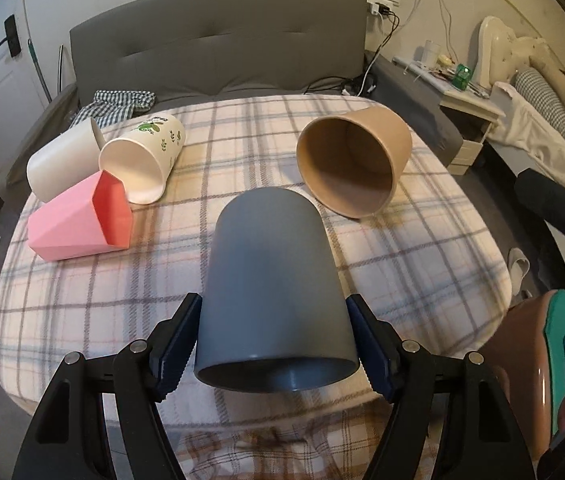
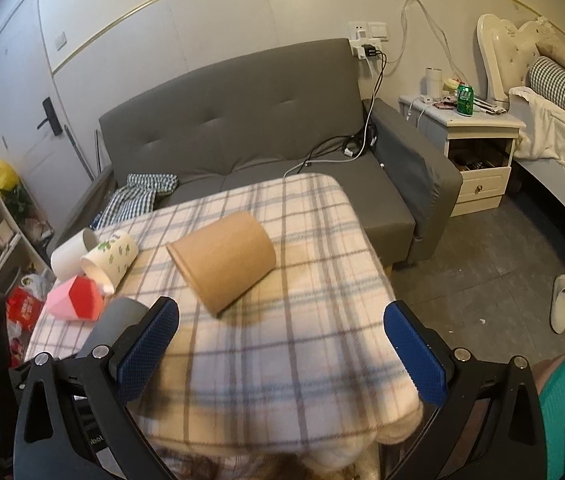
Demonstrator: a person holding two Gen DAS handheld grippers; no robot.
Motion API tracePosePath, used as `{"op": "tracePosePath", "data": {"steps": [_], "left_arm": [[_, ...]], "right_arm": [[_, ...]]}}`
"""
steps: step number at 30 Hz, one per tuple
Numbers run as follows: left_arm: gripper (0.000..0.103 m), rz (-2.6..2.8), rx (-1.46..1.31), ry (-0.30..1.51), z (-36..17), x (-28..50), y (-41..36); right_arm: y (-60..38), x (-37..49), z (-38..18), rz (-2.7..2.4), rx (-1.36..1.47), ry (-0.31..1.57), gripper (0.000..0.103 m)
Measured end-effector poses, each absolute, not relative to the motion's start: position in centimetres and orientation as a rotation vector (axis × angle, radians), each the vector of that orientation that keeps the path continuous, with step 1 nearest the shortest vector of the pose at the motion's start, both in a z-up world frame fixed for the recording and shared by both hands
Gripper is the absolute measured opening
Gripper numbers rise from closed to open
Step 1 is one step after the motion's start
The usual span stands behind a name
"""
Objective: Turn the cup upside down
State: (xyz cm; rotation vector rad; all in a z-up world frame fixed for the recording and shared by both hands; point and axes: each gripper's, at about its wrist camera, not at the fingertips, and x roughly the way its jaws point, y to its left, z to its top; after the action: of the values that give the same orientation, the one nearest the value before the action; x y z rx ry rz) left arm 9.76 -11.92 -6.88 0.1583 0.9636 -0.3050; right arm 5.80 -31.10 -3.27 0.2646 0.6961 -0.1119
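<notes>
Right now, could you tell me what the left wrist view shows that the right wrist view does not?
Only the left wrist view shows the left tool clamped on the grey cup, whose open mouth faces the camera, and the inside of the brown cup.

Only the right wrist view shows the right tool open and empty above the plaid cloth, plus the slipper on the floor.

Both show the brown, pink, leaf-print and white cups lying on their sides, and the grey sofa.
</notes>
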Motion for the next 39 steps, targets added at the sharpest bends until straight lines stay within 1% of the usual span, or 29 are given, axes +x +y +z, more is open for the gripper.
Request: {"op": "tracePosePath", "data": {"steps": [2,3,4,11,13,17,21,26,31,37,39], "left_arm": [[0.079,-0.304,0.157,0.937,-6.2,9.2,-11.5],[0.083,-0.307,0.151,0.923,-5.8,9.0,-11.2],[0.084,-0.314,0.138,0.902,-5.1,8.8,-10.8],[0.087,-0.274,0.096,0.814,-2.5,7.9,-7.7],[0.089,-0.257,0.076,0.800,-2.0,8.1,-6.2],[0.092,-0.209,0.044,0.779,-1.4,8.9,-2.7],[0.092,-0.158,0.033,0.776,-1.8,9.7,0.4],[0.092,-0.130,0.003,0.812,-3.6,10.8,3.1],[0.092,-0.108,-0.039,0.861,-5.7,12.0,5.2],[0.092,-0.095,-0.084,0.900,-7.8,12.9,6.6],[0.092,-0.092,-0.092,0.910,-8.2,13.0,7.0]], "right_arm": [[-30.8,5.7,-3.2,-0.112,0.260,0.710,0.103],[-30.7,5.7,-3.1,-0.110,0.260,0.717,0.103],[-30.5,5.7,-2.9,-0.107,0.259,0.722,0.103],[-28.7,6.0,-1.1,-0.112,0.205,0.764,0.103],[-27.8,6.4,-0.5,-0.103,0.190,0.786,0.103],[-25.5,8.0,0.6,-0.065,0.162,0.847,0.103],[-22.1,10.7,0.8,0.001,0.138,0.947,0.103],[-18.9,14.7,-1.6,0.033,0.140,1.112,0.103],[-17.3,18.1,-5.6,0.047,0.187,1.293,0.103],[-15.6,20.6,-8.4,0.052,0.177,1.393,0.103],[-15.4,21.3,-9.3,0.071,0.218,1.433,0.100]]}}
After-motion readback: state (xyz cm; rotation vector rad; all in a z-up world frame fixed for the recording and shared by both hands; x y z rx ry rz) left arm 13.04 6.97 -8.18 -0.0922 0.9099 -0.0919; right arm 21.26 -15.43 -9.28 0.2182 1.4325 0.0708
